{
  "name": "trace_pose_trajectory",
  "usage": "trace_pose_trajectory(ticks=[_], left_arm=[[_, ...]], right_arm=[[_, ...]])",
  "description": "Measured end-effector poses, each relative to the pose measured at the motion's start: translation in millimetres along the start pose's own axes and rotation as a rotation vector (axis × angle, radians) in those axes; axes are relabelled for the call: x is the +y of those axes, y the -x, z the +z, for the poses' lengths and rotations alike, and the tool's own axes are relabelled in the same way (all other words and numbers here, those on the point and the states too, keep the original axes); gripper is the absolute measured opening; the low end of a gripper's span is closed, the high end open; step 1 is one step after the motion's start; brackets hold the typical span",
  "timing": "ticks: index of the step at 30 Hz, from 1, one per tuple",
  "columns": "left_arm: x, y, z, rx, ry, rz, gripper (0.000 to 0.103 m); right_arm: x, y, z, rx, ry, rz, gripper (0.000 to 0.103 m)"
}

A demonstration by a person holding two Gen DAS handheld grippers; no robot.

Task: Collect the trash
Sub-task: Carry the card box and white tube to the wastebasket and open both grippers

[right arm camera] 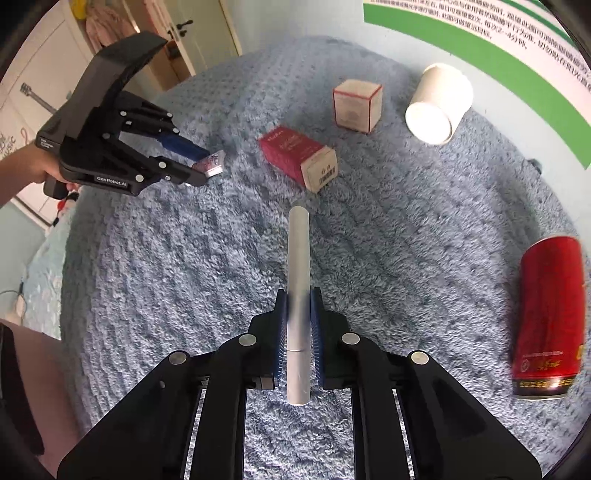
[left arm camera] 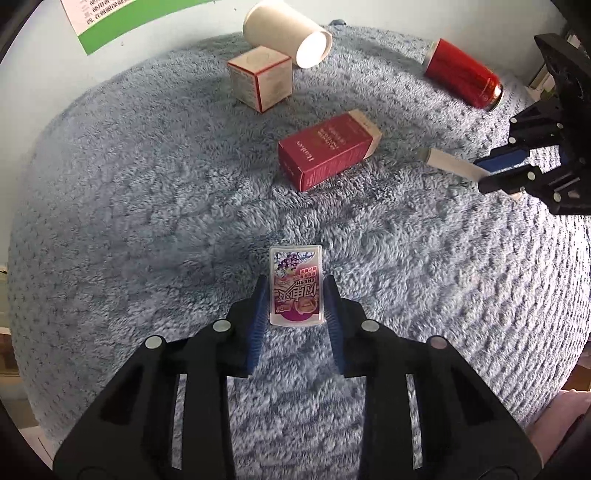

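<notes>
My left gripper (left arm camera: 295, 284) is shut on a small purple candy box (left arm camera: 296, 275) and holds it over the blue fluffy blanket (left arm camera: 147, 221). It also shows in the right wrist view (right arm camera: 205, 166), with the candy box (right arm camera: 212, 164) in it. My right gripper (right arm camera: 298, 295) is shut on a white tube (right arm camera: 298, 251) that points forward. In the left wrist view the right gripper (left arm camera: 484, 171) holds the tube (left arm camera: 447, 162) at the right.
On the blanket lie a dark red carton (left arm camera: 328, 151) (right arm camera: 295, 155), a small white-and-red box (left arm camera: 260, 79) (right arm camera: 356, 105), a tipped white paper cup (left arm camera: 288, 33) (right arm camera: 439, 103) and a red can (left arm camera: 463, 74) (right arm camera: 550, 317). A green-edged poster (right arm camera: 498, 40) hangs on the wall behind.
</notes>
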State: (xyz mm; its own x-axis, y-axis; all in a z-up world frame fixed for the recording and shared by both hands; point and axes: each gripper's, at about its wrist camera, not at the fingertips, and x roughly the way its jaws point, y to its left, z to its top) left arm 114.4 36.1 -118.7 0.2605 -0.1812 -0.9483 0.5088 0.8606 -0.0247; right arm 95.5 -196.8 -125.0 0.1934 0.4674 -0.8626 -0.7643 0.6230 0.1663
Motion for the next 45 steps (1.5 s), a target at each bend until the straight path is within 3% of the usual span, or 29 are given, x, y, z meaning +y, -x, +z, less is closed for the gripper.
trace_pose_trajectory(ticks=[10, 18, 32, 45], left_arm=[[19.3, 39.9, -34.8, -0.021, 0.041, 0.066, 0.027], [45.8, 80.0, -97.5, -0.045, 0.154, 0.157, 0.028], [96.4, 158.3, -287.4, -0.032, 0.52, 0.337, 0.028], [98.6, 194.3, -467.1, 0.009, 0.873, 0.419, 0.028]], right_arm=[[34.5, 9.3, 31.3, -0.016, 0.087, 0.043, 0.014], [104.4, -7.8, 78.6, -0.007, 0.256, 0.122, 0.014], [289.5, -61.0, 158.6, 0.016, 0.626, 0.321, 0.014], [473.9, -118.9, 180.6, 0.099, 0.921, 0.531, 0.014]])
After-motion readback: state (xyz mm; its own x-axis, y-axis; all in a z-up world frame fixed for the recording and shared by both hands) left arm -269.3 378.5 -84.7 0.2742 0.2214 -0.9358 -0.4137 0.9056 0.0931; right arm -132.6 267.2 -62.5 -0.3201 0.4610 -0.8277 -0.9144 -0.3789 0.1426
